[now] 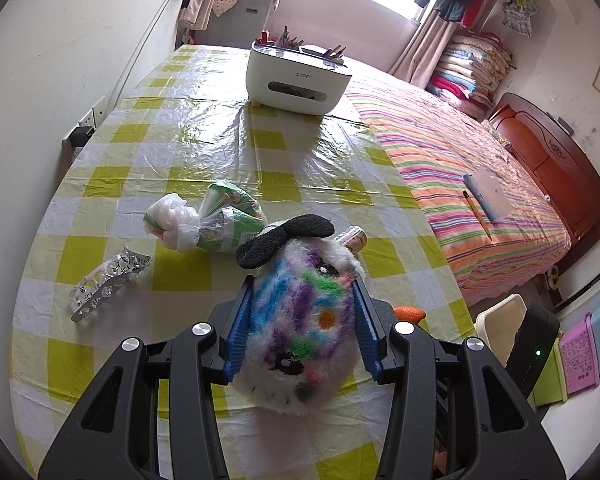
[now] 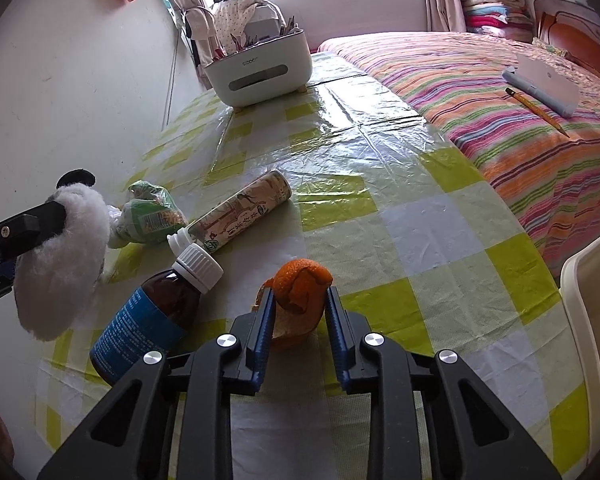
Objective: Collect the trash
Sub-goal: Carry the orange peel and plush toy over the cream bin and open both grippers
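While the left tool (image 1: 302, 320) grips a fluffy white plush toy streaked with blue, purple and green (image 1: 300, 316) above the green-and-white checked worktop (image 1: 180, 140), the right tool (image 2: 298, 310) is clenched on a curled orange peel (image 2: 300, 292). Nearby lie a brown medicine bottle with a white cap (image 2: 156, 312), a crumpled green plastic bag (image 1: 216, 220) and an empty silver blister pack (image 1: 108, 280).

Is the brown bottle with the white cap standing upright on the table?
No, the brown bottle lies on its side on the checked tablecloth, its white cap pointing toward the printed tube.
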A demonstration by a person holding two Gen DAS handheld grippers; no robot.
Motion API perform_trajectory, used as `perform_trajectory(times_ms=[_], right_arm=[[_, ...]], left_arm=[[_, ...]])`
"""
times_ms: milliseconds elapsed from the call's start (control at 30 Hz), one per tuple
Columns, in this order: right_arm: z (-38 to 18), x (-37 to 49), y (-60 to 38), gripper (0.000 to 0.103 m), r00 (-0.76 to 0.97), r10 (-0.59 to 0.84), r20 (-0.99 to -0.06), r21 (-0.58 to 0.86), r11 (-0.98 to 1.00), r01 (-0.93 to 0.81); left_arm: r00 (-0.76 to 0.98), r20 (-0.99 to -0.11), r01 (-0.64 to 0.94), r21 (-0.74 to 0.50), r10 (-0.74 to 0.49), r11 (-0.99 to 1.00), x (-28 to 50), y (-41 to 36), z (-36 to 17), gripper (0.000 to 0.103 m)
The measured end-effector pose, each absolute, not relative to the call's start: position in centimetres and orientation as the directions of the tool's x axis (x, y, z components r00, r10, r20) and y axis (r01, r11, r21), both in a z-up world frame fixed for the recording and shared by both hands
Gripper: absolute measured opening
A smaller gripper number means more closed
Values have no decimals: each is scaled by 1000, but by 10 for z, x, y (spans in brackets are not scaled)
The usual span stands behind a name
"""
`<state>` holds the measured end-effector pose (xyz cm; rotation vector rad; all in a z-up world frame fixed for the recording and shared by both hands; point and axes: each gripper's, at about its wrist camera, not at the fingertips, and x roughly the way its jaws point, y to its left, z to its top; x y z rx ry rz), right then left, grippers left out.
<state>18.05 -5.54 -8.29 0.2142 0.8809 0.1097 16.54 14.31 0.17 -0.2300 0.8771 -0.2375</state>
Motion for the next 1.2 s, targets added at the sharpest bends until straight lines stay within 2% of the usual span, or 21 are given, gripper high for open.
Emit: perform_trajectory(times_ms=[500, 1200], right_arm=[[-67, 154, -81, 24, 689, 180, -702, 256, 967, 8], [-38, 119, -182, 24, 781, 50, -622, 281, 946, 163]], left_arm=[[608, -708, 181, -317, -359, 931, 156, 112, 11, 44], [554, -694, 335, -319, -459, 886, 152, 15, 10, 44]])
